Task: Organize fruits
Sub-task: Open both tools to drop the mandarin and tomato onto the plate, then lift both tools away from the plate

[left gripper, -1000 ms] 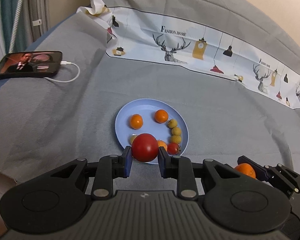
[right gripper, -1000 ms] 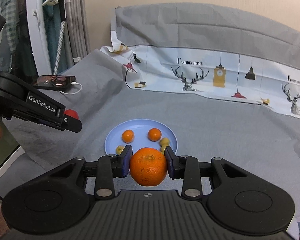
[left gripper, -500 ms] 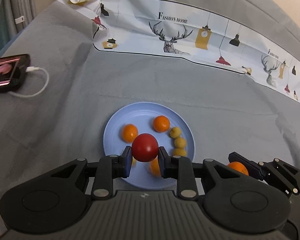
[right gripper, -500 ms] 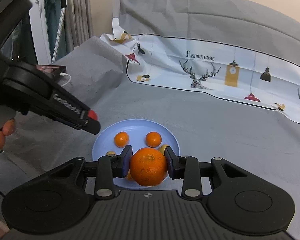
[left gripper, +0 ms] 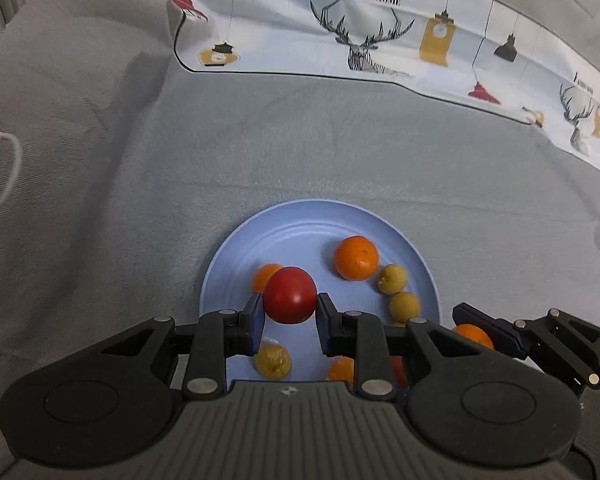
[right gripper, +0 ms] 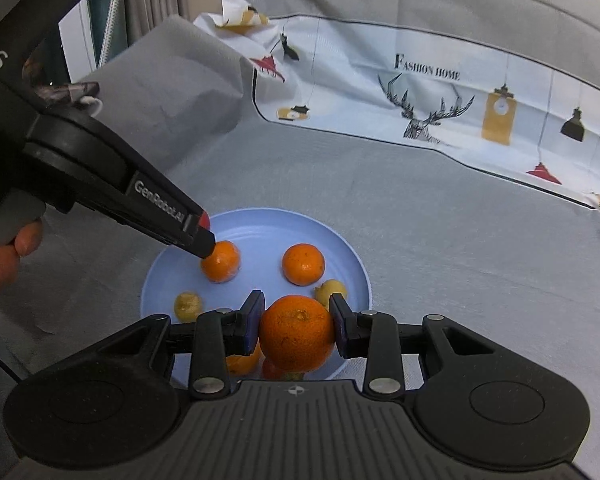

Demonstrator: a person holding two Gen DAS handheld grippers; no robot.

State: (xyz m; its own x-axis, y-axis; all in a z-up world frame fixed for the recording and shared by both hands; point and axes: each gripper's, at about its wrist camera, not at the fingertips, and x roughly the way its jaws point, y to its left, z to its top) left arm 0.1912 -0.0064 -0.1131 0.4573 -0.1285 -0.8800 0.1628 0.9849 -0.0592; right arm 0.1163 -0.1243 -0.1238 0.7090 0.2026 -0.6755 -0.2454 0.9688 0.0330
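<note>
Left claw (left gripper: 290,315) grips a tomato (left gripper: 290,295) at lower centre, above the plate (left gripper: 300,220); right claw (right gripper: 296,318) grips an orange (right gripper: 297,334), lower centre.

"FASHION HOME" is showing on the printed cloth (right gripper: 440,92) beyond the blue plate (right gripper: 352,264); "GenRobot.AI" is running along the left gripper (right gripper: 160,204) above the plate.

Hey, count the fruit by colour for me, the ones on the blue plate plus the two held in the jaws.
Orange fruits: 4
Red fruits: 2
Yellow fruits: 3 in clear view
Total: 9 in view
</note>
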